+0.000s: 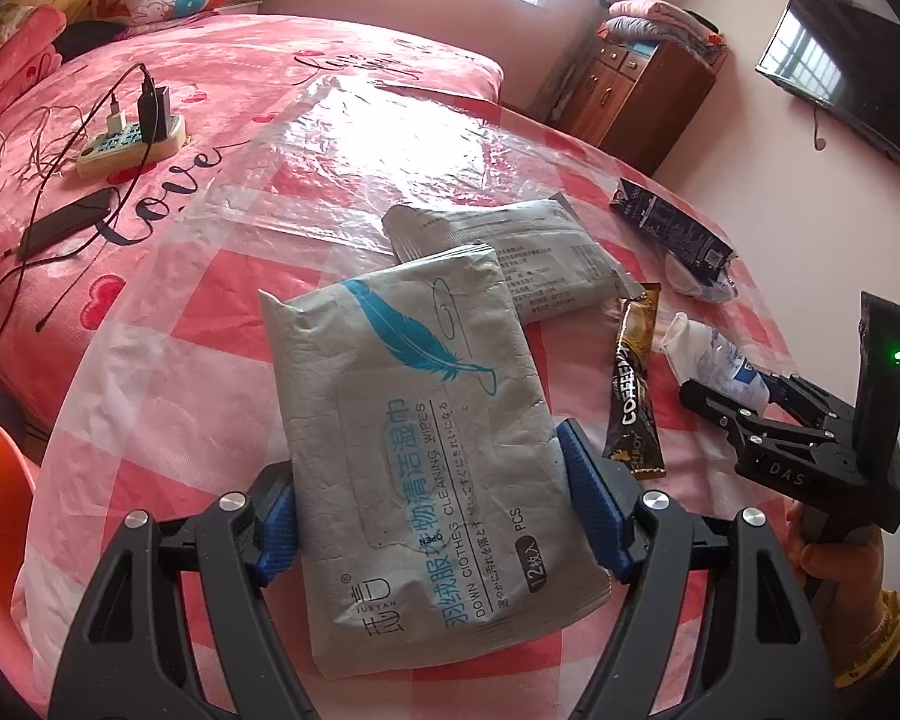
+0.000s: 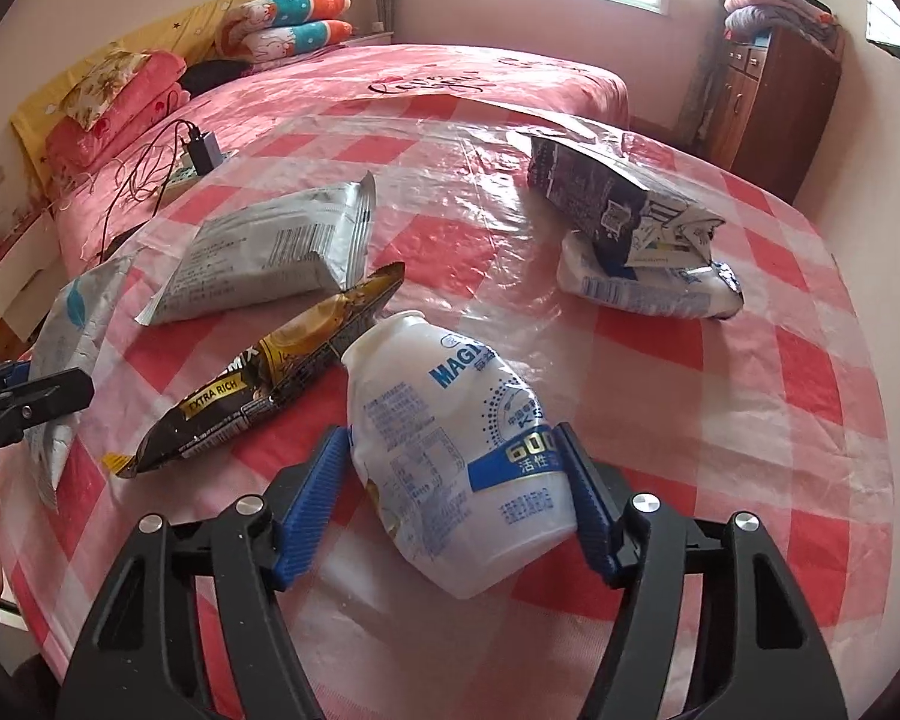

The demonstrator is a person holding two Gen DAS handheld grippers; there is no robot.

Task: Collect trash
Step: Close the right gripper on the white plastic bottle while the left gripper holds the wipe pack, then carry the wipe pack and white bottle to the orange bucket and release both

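While the left gripper [image 1: 429, 513] clamps the wipes pack [image 1: 414, 438] across its width, the right gripper [image 2: 459, 495] pinches the white yogurt bottle [image 2: 456, 456], whose neck points away over the checked table [image 2: 750, 420].

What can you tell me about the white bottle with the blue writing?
The white bottle looks like thin plastic, dented and crumpled, with blue print and a blue band around it. It has no cap on its narrow neck. It is tipped over, neck pointing away, between the blue pads of the right gripper, which press its sides. Its neck nearly meets the coffee sachet, above the checked tablecloth.
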